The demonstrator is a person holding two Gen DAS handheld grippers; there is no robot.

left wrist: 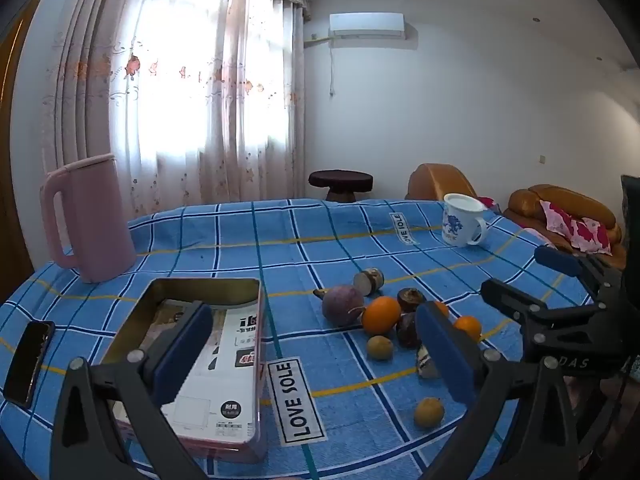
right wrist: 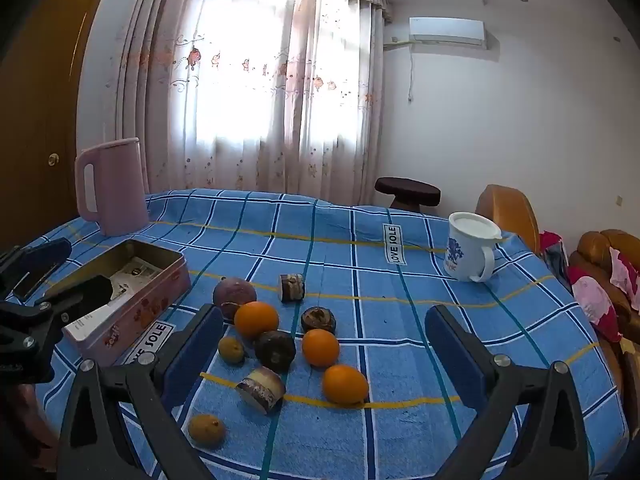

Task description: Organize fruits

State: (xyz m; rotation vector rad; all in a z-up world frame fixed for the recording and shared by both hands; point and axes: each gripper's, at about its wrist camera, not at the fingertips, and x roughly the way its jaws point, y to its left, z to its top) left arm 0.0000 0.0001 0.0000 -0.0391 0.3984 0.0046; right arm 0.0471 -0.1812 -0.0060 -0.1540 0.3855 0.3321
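I have both grippers hovering above the table (right wrist: 400, 280), each with its fingers spread wide and nothing between them. The fruit lies in a loose cluster on the blue checked cloth, and the right gripper (right wrist: 324, 354) is the nearer one: in its view the pile sits straight ahead, framed between the 2 fingers. The near orange (right wrist: 345, 385) lies closest to the centre line, with 2 more oranges, dark round fruits and cut pieces just beyond it and a small yellowish fruit (right wrist: 206, 431) off to the left finger. From the left gripper (left wrist: 316, 356) the cluster lies ahead and to the right, partly behind its right finger, while the open pink tin (left wrist: 240, 296) sits at the left, under its left finger. I judge the right side should pick and carry leftward to the tin.
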